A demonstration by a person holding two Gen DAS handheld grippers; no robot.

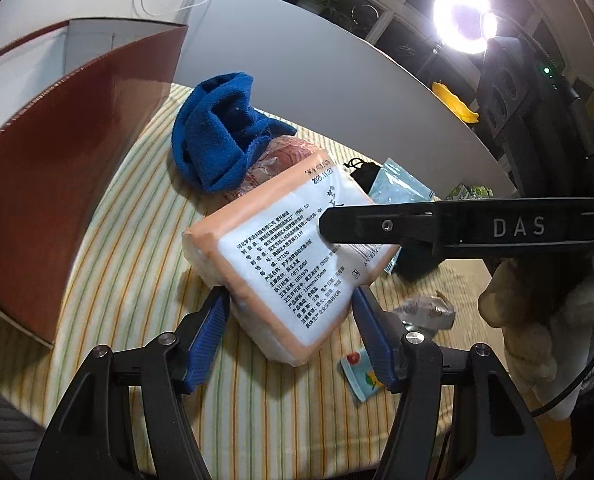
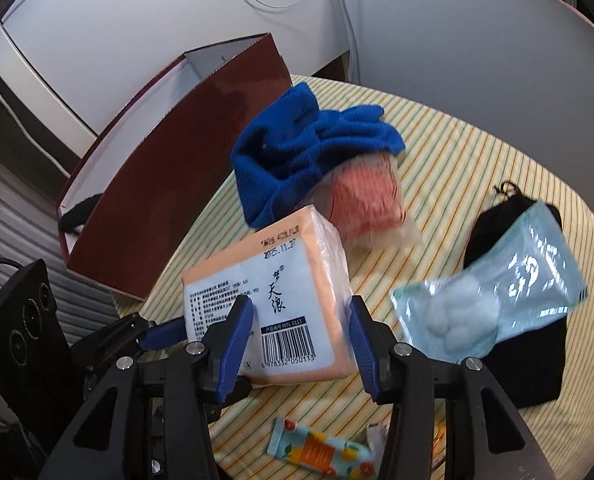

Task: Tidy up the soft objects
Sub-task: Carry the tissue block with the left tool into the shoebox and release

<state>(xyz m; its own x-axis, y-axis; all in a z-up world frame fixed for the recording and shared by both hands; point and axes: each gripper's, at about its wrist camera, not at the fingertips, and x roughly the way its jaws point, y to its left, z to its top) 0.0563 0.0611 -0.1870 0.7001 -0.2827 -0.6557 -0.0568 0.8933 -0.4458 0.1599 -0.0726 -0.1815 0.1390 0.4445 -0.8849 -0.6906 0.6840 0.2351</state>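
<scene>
Both tongs straddle the tissue pack (image 1: 281, 264), frame centre, tilted on the striped worktop (image 1: 109, 240). Left tongs (image 1: 291, 312) half-open, pads touching its sides, grip uncertain; right tongs (image 2: 301, 328) half-open, not gripping. Squeeze evenly, lift toward red box (image 1: 57, 184), upper left.

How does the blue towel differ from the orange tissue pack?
The blue towel is crumpled, loose cloth; the tissue pack is a neat block in printed plastic. The towel drapes over a pink bundle; the pack lies between claws. Both lie on the striped cloth.
</scene>
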